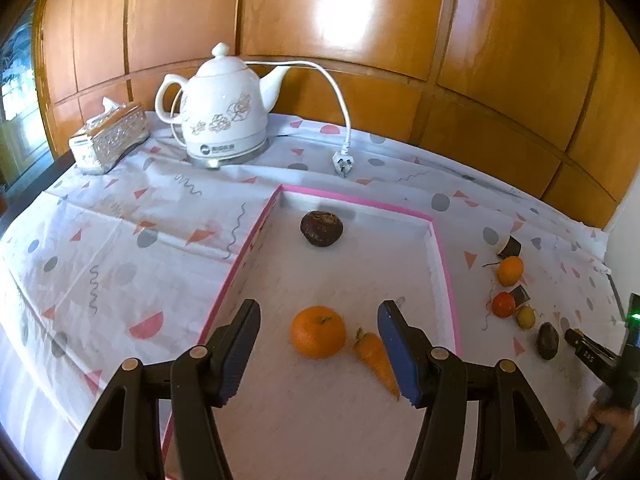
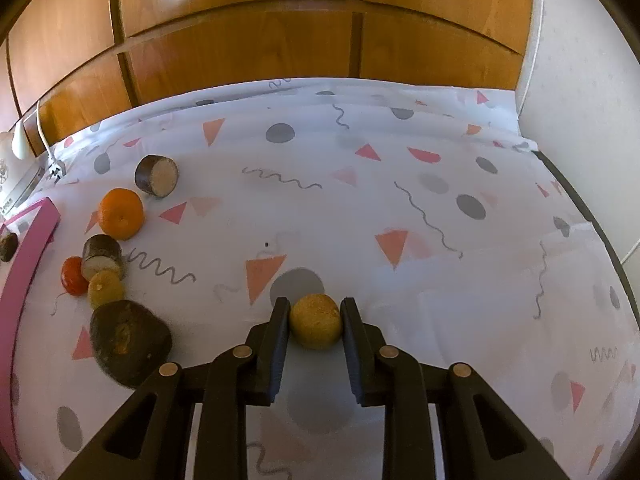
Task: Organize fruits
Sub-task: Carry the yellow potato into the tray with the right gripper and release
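Note:
In the left wrist view my left gripper [image 1: 318, 308] is open above a pink-rimmed white tray [image 1: 444, 264]. The tray holds an orange [image 1: 318, 332], a small carrot [image 1: 378, 360] and a dark brown fruit [image 1: 321, 229]. In the right wrist view my right gripper [image 2: 315, 306] is shut on a small yellow-brown round fruit [image 2: 316, 321] at the tablecloth. To its left lie a dark fruit [image 2: 128, 340], a small yellow fruit [image 2: 105, 288], a red fruit [image 2: 73, 276], an orange [image 2: 121, 213] and two dark cut cylinder pieces [image 2: 157, 176].
A white ceramic kettle [image 1: 224, 112] with cord and plug [image 1: 342, 162] stands behind the tray. A silver tissue box [image 1: 109, 138] sits at the far left. Wooden wall panels [image 1: 360, 40] back the table. A white wall [image 2: 580, 100] bounds the right side.

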Demonstrator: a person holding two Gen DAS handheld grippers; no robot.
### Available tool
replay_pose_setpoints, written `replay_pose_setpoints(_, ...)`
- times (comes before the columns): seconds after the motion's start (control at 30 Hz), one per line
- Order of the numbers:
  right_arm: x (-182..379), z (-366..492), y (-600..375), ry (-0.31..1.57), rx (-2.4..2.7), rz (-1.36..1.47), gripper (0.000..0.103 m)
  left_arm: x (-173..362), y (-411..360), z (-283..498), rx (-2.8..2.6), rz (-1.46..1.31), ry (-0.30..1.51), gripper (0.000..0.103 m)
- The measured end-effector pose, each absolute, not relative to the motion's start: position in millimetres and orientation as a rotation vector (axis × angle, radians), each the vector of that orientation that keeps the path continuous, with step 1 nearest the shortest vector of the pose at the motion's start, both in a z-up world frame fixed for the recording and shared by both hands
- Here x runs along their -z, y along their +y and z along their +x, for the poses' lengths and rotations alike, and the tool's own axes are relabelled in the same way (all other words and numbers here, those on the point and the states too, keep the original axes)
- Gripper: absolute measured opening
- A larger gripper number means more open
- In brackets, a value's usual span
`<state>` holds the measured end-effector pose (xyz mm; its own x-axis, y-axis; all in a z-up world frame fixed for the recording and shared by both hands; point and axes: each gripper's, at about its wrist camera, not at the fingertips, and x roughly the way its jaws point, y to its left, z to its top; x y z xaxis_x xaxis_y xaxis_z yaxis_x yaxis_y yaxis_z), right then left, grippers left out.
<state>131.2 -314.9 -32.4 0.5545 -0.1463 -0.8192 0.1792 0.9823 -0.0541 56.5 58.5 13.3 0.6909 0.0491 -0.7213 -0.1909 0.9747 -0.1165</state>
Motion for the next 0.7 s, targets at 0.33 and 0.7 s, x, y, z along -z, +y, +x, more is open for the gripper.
replay_pose_setpoints(0.33, -6, 112, -277, 0.907, 0.035, 0.073, 0.025, -8, 75, 47, -0.157, -0.219, 0.799, 0.062)
replay_pose_setpoints(0.7, -19, 125, -140, 0.954, -0.386, 0.06, 0.025, -4, 93, 40, -0.162, -0.281, 0.803, 0.062)
